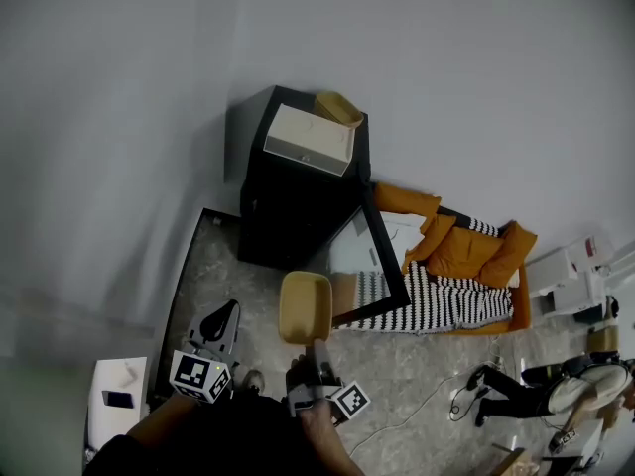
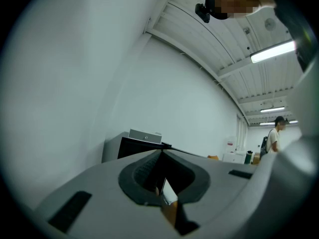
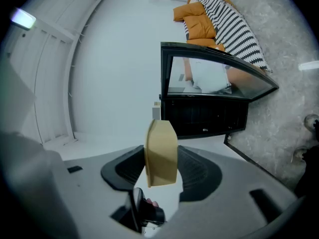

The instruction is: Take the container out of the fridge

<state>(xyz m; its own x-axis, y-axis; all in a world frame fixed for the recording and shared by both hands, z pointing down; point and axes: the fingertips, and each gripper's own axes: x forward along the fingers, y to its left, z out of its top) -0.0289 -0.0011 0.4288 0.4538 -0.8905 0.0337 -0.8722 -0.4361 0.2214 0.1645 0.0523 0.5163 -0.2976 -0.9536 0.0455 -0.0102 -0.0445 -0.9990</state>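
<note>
Clamped between the jaws of the right gripper (image 1: 312, 345), a tan, rounded plastic container (image 3: 161, 151) is held clear of the small black fridge (image 1: 288, 206), whose glass door (image 1: 383, 258) is swung open. Grey speckled stone flooring (image 1: 417, 375) and a white wall (image 1: 446, 67) are seen around it. Both grippers are pointed level. Nothing is held by the left gripper (image 2: 162, 153), its jaws pressed together.
</note>
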